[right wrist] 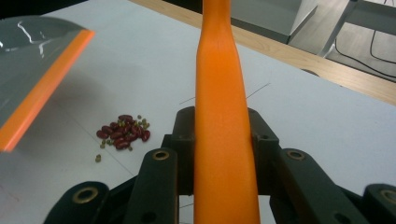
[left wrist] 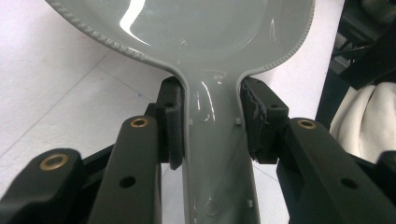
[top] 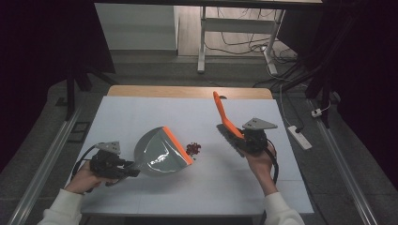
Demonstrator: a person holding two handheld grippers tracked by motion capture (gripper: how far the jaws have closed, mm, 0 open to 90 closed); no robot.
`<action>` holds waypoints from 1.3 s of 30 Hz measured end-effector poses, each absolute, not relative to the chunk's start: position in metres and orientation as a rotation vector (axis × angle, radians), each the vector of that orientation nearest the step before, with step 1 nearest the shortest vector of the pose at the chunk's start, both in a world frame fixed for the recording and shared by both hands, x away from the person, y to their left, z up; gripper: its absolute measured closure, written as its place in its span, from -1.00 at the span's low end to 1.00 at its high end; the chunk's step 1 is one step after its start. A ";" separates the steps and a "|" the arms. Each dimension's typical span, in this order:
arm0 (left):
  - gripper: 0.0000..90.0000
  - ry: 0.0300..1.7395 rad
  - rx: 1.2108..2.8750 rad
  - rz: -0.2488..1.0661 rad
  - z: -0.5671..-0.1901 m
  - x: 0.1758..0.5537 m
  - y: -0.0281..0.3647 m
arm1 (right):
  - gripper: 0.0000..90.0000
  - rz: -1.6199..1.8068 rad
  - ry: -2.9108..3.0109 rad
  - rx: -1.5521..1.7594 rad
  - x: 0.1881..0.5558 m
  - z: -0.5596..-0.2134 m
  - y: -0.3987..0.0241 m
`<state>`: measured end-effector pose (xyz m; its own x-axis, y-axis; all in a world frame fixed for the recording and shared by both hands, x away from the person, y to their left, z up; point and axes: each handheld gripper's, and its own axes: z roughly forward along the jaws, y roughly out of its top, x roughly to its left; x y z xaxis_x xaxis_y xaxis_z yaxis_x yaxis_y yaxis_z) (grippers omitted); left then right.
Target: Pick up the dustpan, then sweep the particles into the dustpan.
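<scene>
The white surface (top: 141, 197) is carrying everything. The left gripper (top: 123, 168) is clamping the grey dustpan (top: 157, 152) by its handle near the left edge, its orange lip facing right. The right gripper (top: 244, 140) is clamping an orange-handled brush (top: 224, 117), handle pointing toward the far edge. Red beans (top: 193, 148) are lying between them, just beside the lip.

Dim room, dark edges, bright white table (top: 141, 112), overhead glare on glossy grey dustpan (top: 157, 152), near fingers (right wrist: 154, 186) soft.
</scene>
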<state>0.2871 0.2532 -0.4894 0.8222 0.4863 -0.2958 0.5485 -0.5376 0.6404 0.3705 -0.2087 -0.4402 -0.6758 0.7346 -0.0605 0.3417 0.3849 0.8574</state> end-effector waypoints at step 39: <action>0.39 0.822 2.322 -0.113 -0.490 0.286 0.250 | 0.56 1.206 2.294 0.863 0.399 -0.451 -0.167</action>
